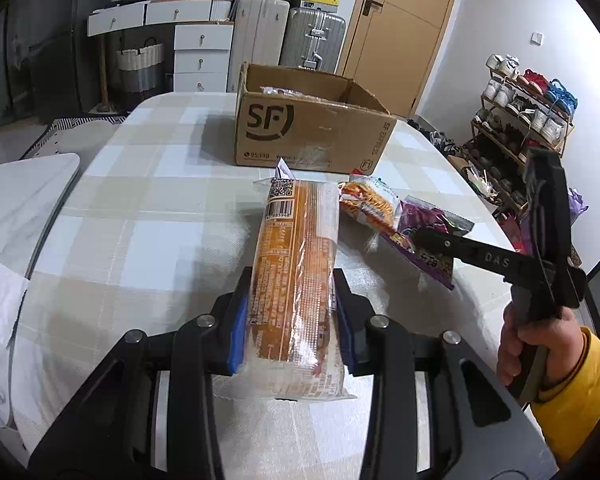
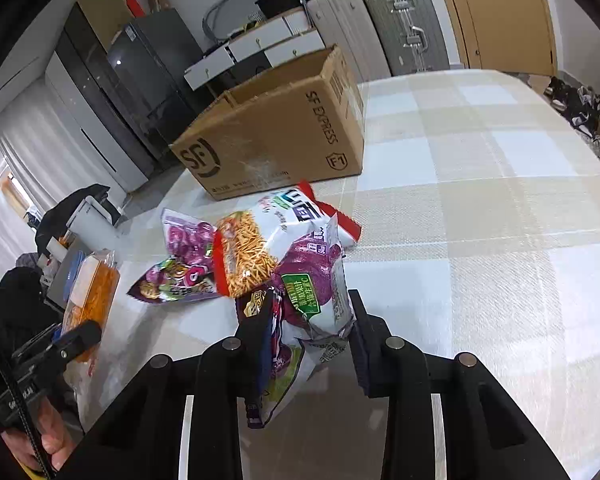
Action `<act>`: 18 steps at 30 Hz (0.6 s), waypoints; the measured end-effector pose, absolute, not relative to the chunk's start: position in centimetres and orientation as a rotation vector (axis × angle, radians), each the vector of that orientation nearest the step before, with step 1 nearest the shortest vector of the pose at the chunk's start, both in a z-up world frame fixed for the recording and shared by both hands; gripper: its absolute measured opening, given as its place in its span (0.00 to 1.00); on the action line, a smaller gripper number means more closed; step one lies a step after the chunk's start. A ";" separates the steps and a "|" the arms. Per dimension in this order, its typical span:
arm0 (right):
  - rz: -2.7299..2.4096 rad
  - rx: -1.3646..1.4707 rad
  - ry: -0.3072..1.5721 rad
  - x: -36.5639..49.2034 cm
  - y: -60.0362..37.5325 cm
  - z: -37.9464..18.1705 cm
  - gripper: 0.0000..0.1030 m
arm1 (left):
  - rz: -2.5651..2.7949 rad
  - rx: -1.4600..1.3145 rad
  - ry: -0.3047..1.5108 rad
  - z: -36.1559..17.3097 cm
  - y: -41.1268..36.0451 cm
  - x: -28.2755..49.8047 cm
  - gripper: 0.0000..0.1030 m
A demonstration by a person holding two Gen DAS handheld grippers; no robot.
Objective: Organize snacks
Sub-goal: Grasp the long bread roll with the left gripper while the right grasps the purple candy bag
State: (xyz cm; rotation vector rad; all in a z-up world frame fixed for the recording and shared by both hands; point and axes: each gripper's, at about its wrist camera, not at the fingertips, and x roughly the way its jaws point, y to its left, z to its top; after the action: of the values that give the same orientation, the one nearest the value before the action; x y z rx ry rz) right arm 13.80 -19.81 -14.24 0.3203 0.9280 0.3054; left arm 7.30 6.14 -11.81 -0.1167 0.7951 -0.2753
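Note:
My left gripper point(image 1: 292, 300) is shut on a long orange biscuit pack point(image 1: 296, 264), held above the checked table; the pack also shows in the right wrist view point(image 2: 90, 292). My right gripper point(image 2: 312, 320) is shut on a purple-and-white snack bag point(image 2: 316, 292); in the left wrist view it point(image 1: 424, 236) reaches over a purple bag point(image 1: 428, 232). A noodle-snack bag point(image 2: 260, 248) and a purple candy bag point(image 2: 180, 264) lie in front of the open SF cardboard box point(image 1: 312, 132), also in the right wrist view point(image 2: 276, 132).
The box holds a wrapped item point(image 1: 284, 91). A marble side table point(image 1: 20, 188) sits left of the table. Suitcases point(image 1: 312, 40), white drawers point(image 1: 200, 56) and a shoe rack point(image 1: 520, 116) stand beyond the table edges.

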 end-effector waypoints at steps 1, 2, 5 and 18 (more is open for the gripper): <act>0.307 0.323 0.919 13.4 -19.8 -14.0 0.31 | -0.273 -0.118 0.790 -11.6 6.3 7.0 0.32; 0.309 0.327 0.914 13.0 -19.8 -13.7 0.31 | -0.272 -0.117 0.785 -11.4 6.4 6.7 0.32; 0.318 0.355 0.881 11.6 -20.0 -12.3 0.31 | -0.269 -0.116 0.771 -10.5 6.6 5.8 0.32; 0.422 0.363 0.687 5.1 -18.9 -3.1 0.31 | -0.274 -0.094 0.656 -4.9 7.0 1.0 0.32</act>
State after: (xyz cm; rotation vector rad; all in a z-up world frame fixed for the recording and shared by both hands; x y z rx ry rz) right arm 5.12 -18.94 -3.06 0.3626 0.6866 0.4222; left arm 1.01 6.98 -4.87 -0.0943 0.6563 -0.2741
